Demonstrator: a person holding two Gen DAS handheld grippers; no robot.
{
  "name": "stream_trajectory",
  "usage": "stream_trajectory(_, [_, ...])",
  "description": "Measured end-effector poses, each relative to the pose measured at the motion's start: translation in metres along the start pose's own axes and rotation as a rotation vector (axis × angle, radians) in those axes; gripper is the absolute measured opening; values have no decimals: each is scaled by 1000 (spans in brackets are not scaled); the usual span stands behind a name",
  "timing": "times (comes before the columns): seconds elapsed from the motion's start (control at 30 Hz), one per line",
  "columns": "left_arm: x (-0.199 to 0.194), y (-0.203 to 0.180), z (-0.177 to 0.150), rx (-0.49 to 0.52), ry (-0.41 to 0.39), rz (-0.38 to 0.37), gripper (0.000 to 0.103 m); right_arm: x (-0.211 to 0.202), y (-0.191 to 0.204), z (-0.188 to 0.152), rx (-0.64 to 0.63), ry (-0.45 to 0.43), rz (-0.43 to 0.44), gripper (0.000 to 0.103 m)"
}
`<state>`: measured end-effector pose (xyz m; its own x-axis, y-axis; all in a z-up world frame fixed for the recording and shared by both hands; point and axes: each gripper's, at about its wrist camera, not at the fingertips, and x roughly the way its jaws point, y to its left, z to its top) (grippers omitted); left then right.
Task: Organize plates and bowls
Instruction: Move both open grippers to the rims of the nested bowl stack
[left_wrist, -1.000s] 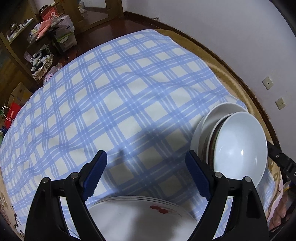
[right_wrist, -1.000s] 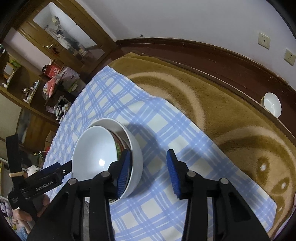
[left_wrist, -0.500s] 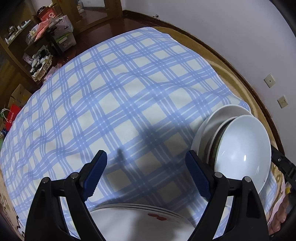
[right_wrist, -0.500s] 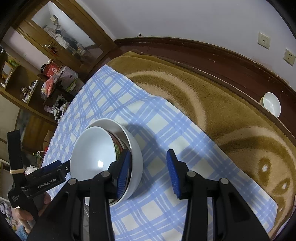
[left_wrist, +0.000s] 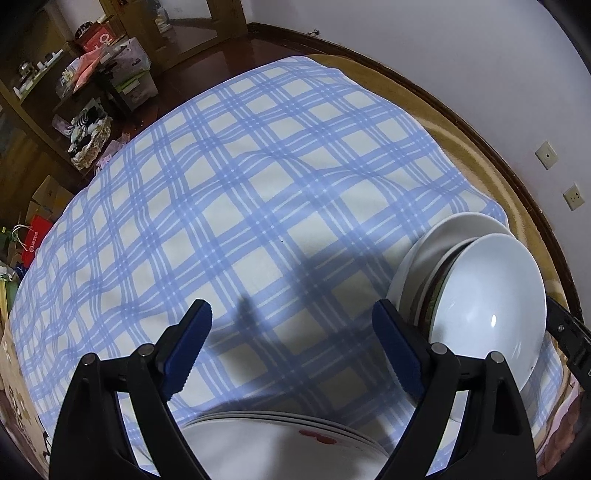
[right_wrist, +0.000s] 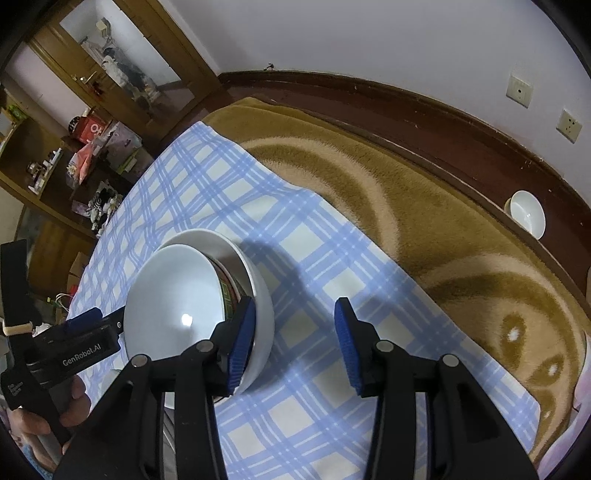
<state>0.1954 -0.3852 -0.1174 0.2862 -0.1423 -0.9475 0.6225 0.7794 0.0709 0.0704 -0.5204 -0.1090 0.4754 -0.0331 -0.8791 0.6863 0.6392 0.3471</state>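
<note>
Three bowls sit nested on the blue checked cloth (left_wrist: 258, 206): a wide white bowl (right_wrist: 264, 314), a patterned one (right_wrist: 227, 288), and a tilted white bowl (right_wrist: 177, 291) on top. My right gripper (right_wrist: 295, 321) hovers open at the stack's right side. Its left pad overlaps the outer rim, and only cloth and that bowl's wall show between the fingers. The same bowl stack (left_wrist: 480, 306) lies to the right of my left gripper (left_wrist: 291, 325), which stands wide open over bare cloth. A stack of white plates (left_wrist: 280, 443) with a red mark lies under it at the near edge.
A small white bowl (right_wrist: 526, 214) rests at the far right by the dark wooden rim (right_wrist: 443, 122). A brown blanket (right_wrist: 406, 206) covers the surface beyond the cloth. The left tool's black handle (right_wrist: 74, 354) and a hand (right_wrist: 37, 424) are left of the bowls. Shelves and boxes (left_wrist: 92, 74) stand beyond.
The plates have slipped slightly lower in the left wrist view and the bowl stack a little to the right. Both grippers keep the same openings and the right view is nearly unchanged.
</note>
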Motion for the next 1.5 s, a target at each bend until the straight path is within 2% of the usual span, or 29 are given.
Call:
stream_trajectory(0.17, [1, 0, -1, 2, 3, 16, 88, 5, 3, -1, -11, 17, -10, 47])
stream_trajectory(0.33, [2, 3, -1, -10, 6, 2, 88, 5, 1, -1, 9, 27, 0, 47])
stream_trajectory(0.5, [4, 8, -2, -32, 6, -27, 88, 7, 0, 0, 7, 35, -18, 60])
stream_trajectory(0.67, [6, 11, -2, -24, 5, -60, 88, 9, -2, 1, 13, 44, -12, 61])
stream_trajectory(0.8, [5, 10, -2, -16, 1, -59, 88, 9, 1, 4, 34, 72, -51, 63])
stream_trajectory(1.1, [3, 9, -2, -32, 2, -63, 88, 6, 5, 3, 21, 62, -90, 63])
stream_trajectory(1.27, [4, 17, -1, -66, 19, -131, 87, 6, 3, 2, 20, 62, -80, 63])
stream_trajectory(1.43, [-9, 25, -1, -84, -13, -206, 88, 5, 3, 2, 7, 55, -83, 63])
stream_trajectory(1.5, [-11, 24, 0, -74, -13, -199, 88, 5, 3, 2, 8, 56, -82, 63])
